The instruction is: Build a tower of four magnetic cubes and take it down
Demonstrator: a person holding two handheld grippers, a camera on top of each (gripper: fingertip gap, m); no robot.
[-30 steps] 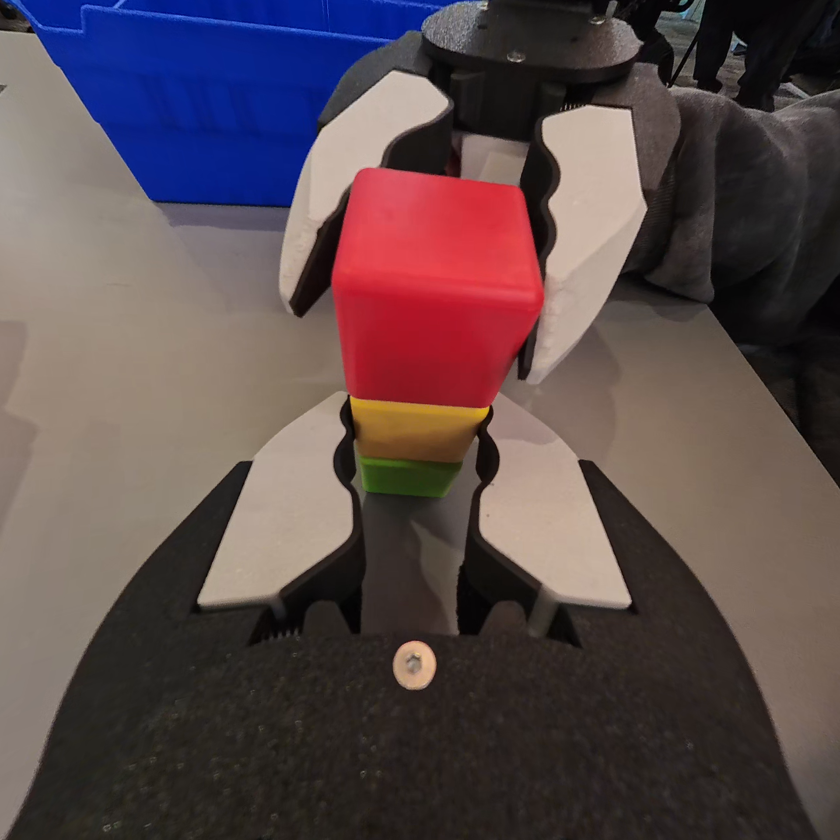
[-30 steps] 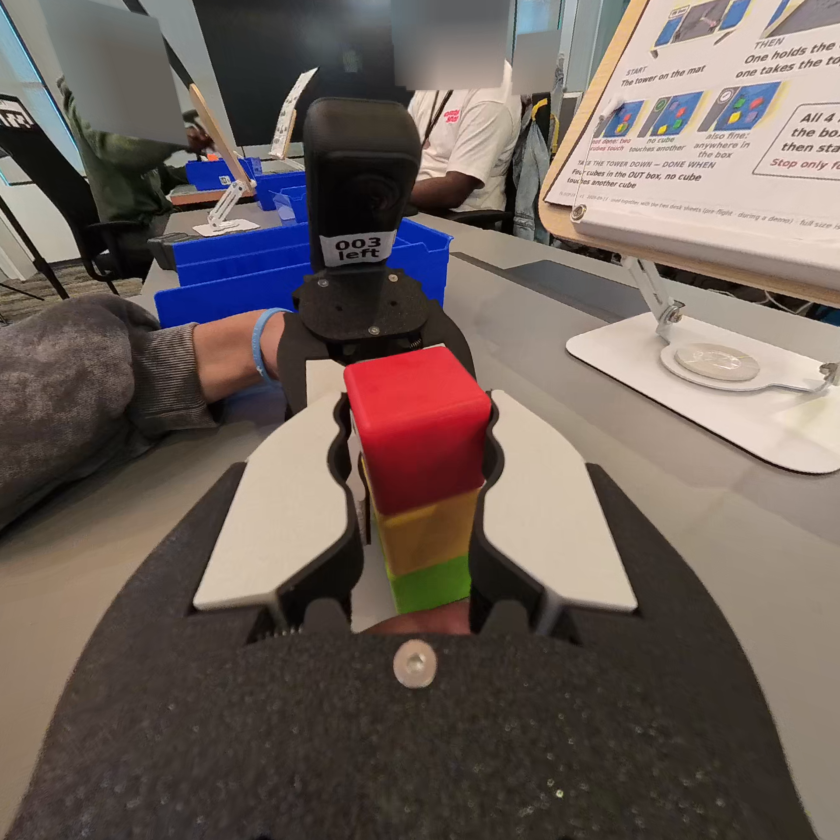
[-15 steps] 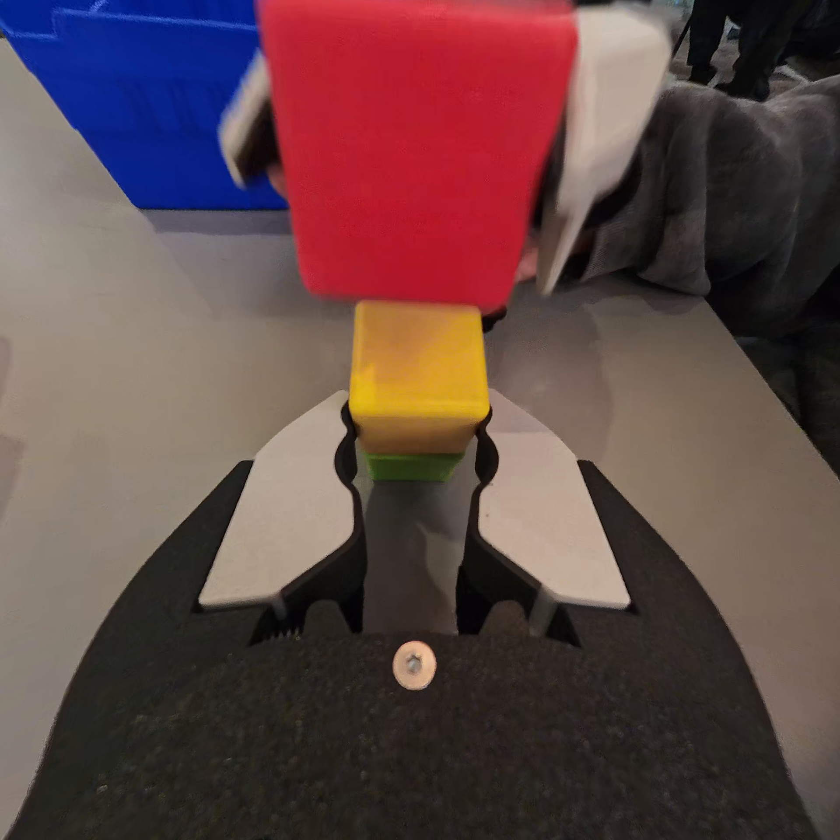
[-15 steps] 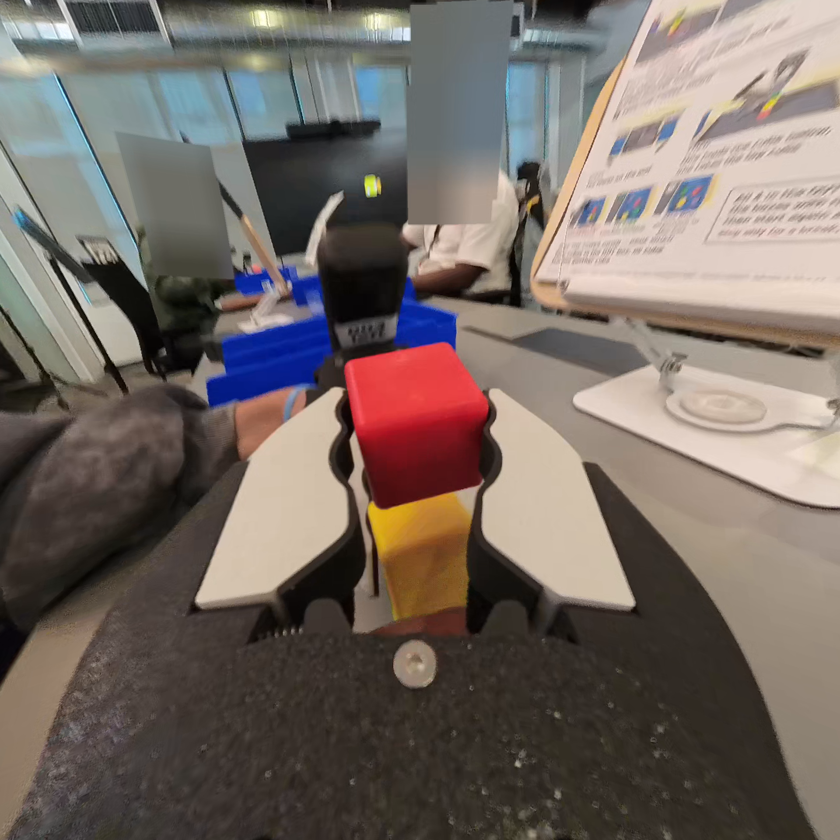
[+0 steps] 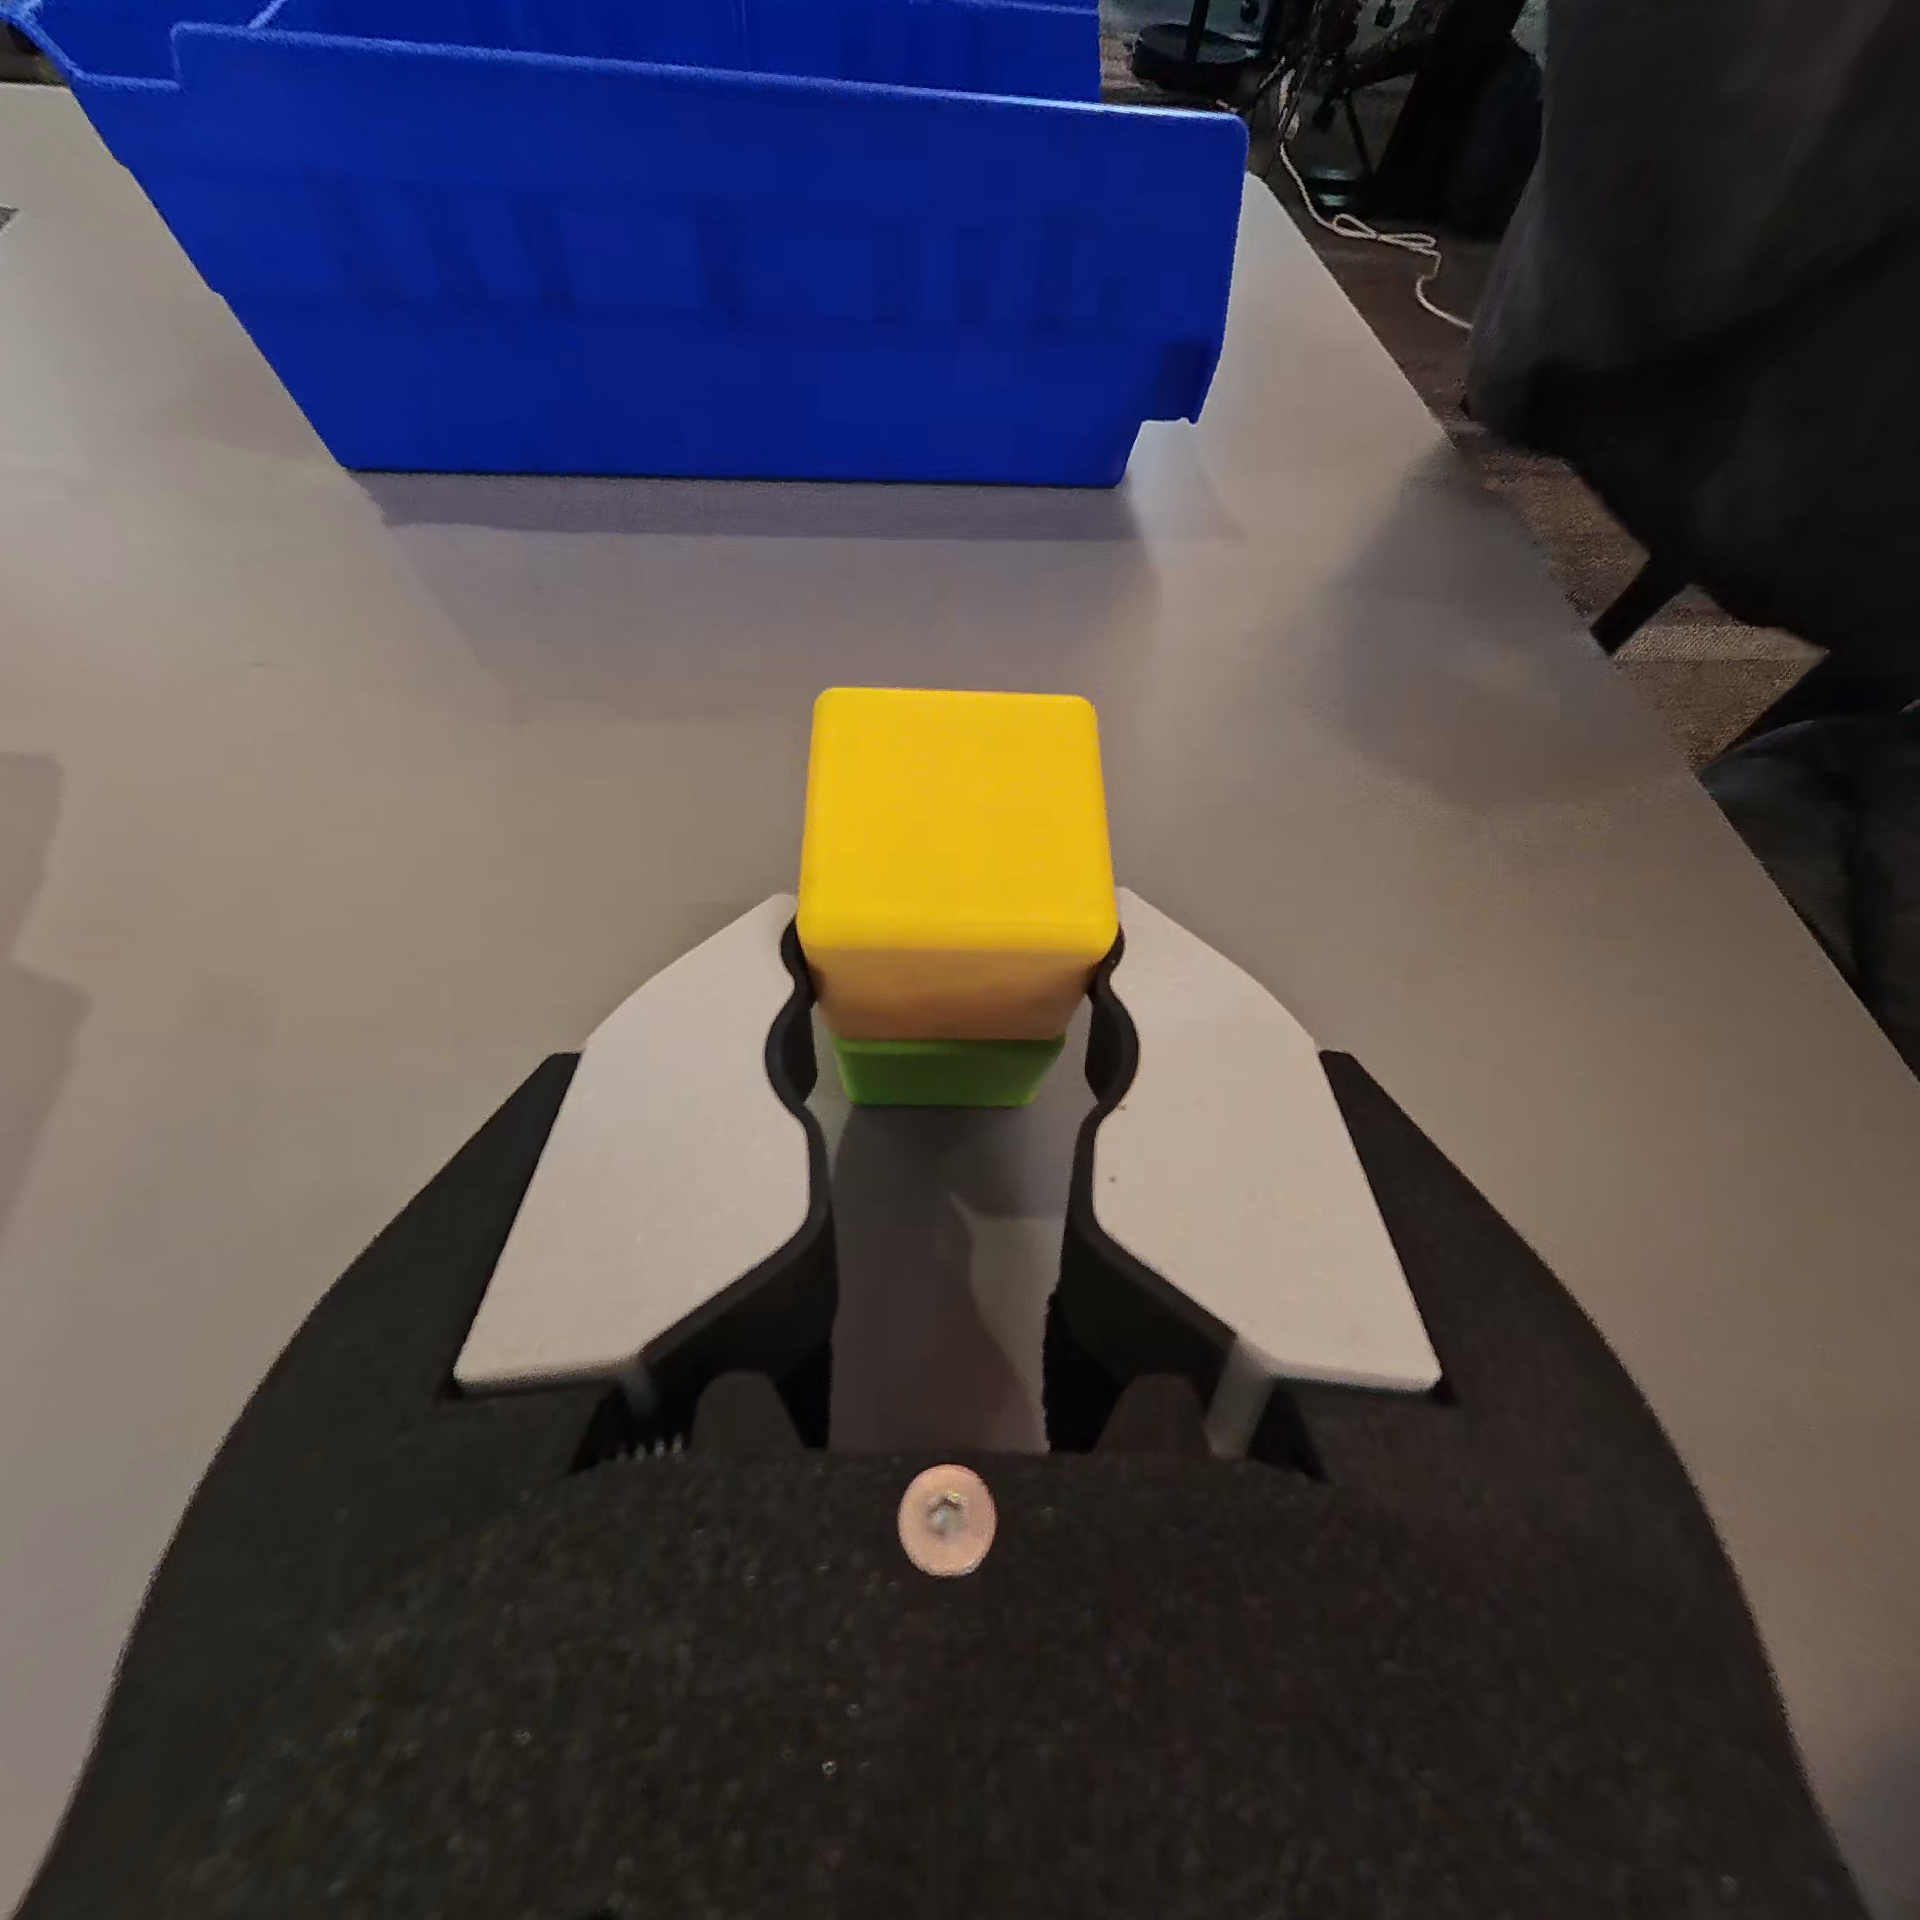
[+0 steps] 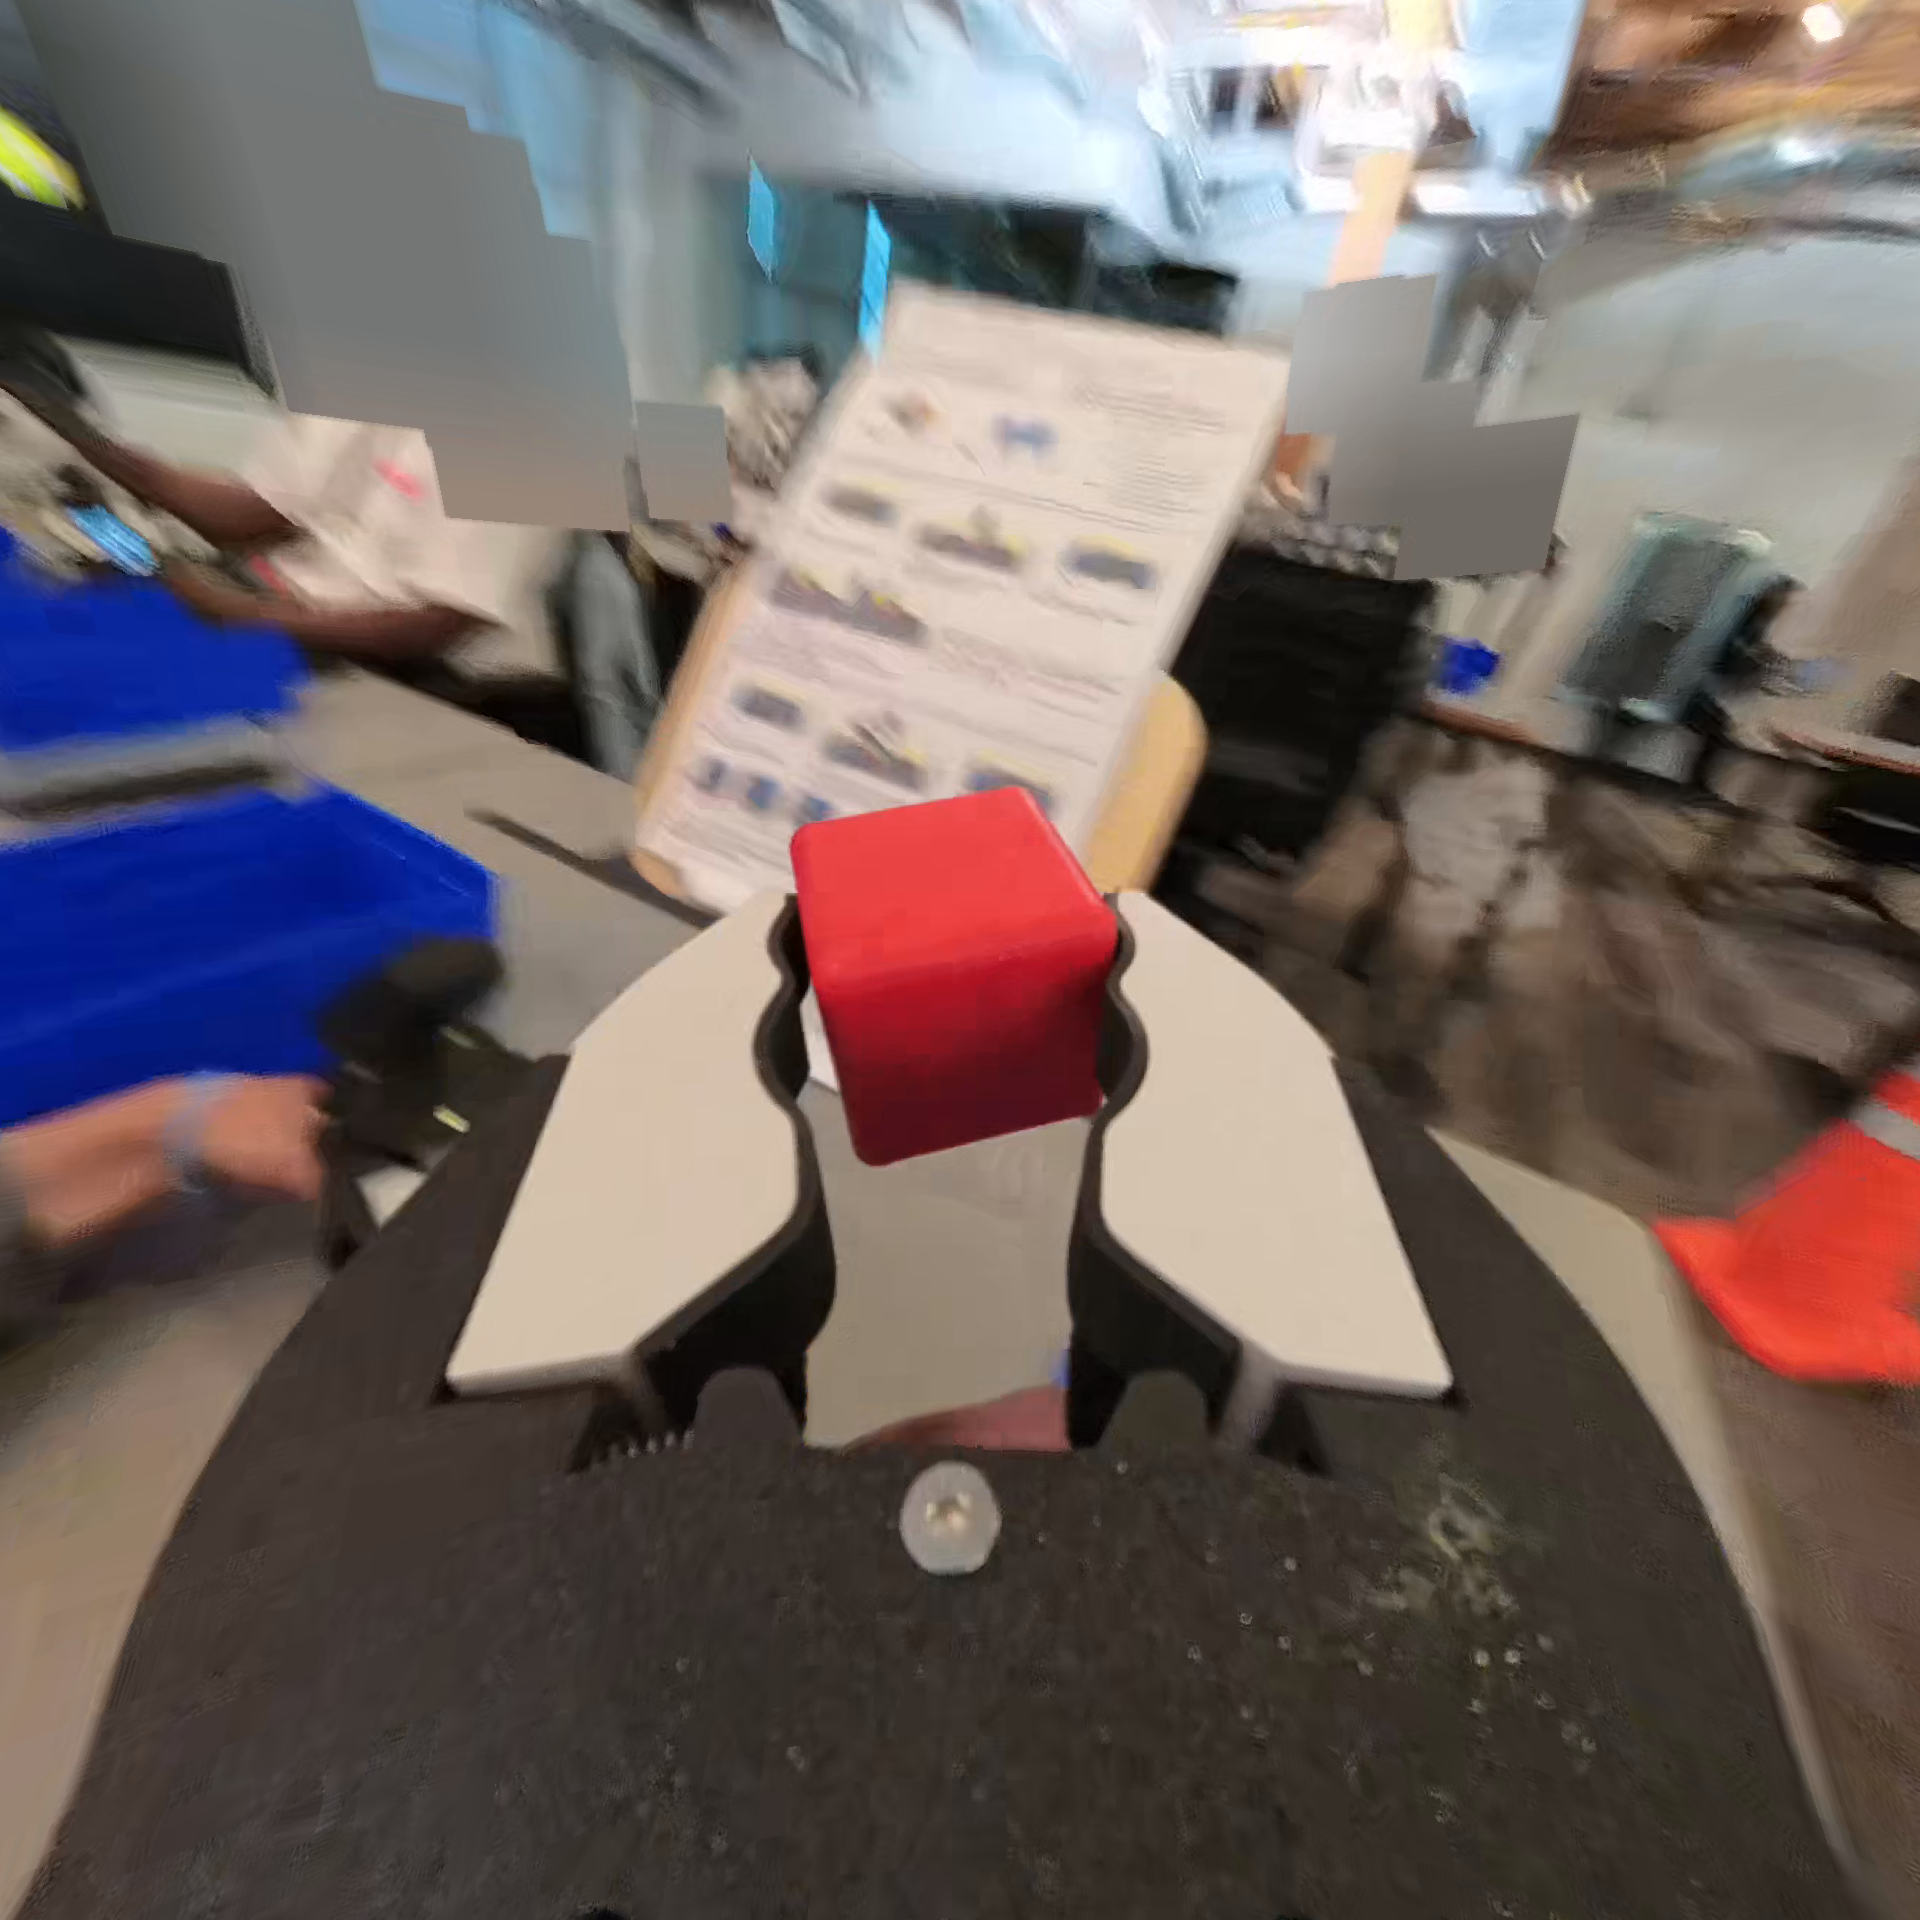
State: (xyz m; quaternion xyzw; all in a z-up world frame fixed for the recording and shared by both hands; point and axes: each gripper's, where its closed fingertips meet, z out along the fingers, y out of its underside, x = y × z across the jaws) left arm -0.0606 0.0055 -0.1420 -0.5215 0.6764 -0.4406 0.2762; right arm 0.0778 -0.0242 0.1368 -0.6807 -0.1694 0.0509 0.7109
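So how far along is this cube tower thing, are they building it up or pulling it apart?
Pulling it apart, it seems. Done: the red cube is off the stack, gripped in the right gripper in the air. In hand: the left gripper clamps the remaining stack, yellow cube on top of green cube, on the grey table. Left: separating those two. No fourth cube is visible. The blue bin stands behind.

Two close wrist views, forward-facing
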